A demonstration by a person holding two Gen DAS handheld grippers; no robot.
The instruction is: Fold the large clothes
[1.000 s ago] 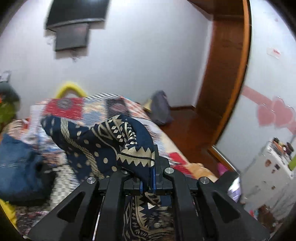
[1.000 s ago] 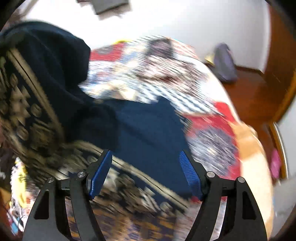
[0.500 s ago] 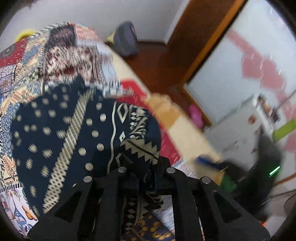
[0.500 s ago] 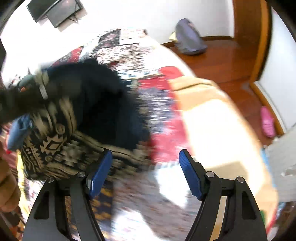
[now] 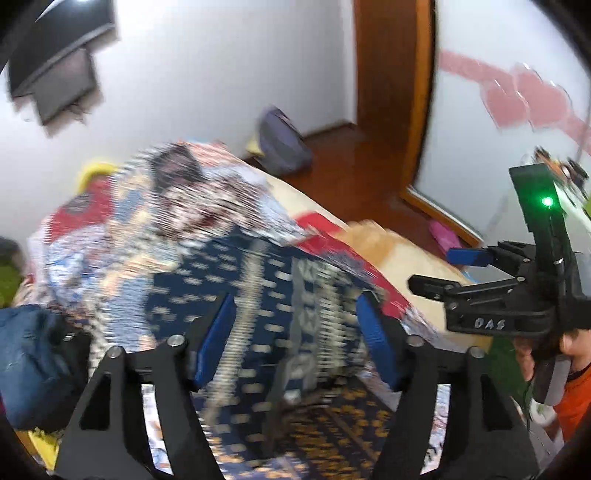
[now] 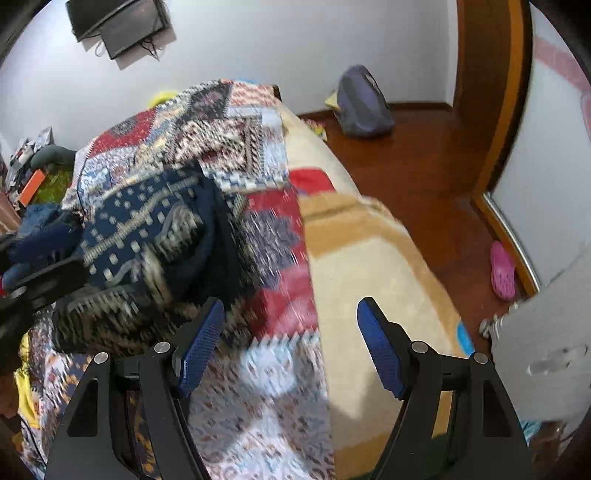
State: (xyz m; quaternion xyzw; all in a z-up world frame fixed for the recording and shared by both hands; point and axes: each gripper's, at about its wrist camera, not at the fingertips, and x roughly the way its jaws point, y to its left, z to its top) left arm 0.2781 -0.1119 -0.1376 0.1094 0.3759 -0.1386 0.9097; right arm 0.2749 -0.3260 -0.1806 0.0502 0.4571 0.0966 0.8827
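A navy garment with cream geometric patterns (image 5: 266, 314) lies on the patchwork bedspread (image 5: 155, 206), blurred by motion. My left gripper (image 5: 295, 339) is open and empty just above it. In the right wrist view the garment (image 6: 147, 236) lies bunched at the left. My right gripper (image 6: 290, 343) is open and empty over the bedspread (image 6: 236, 155), to the right of the garment. The right gripper also shows at the right edge of the left wrist view (image 5: 443, 269).
A blue denim pile (image 5: 29, 362) lies at the left of the bed. A cream blanket (image 6: 369, 277) covers the bed's right side. A grey bag (image 6: 362, 103) and a pink shoe (image 6: 502, 271) lie on the wooden floor. A screen (image 6: 122, 22) hangs on the wall.
My left gripper has opened and let go of the navy garment, which now lies on the bed. Both grippers have swung; the right one has moved away to the right.
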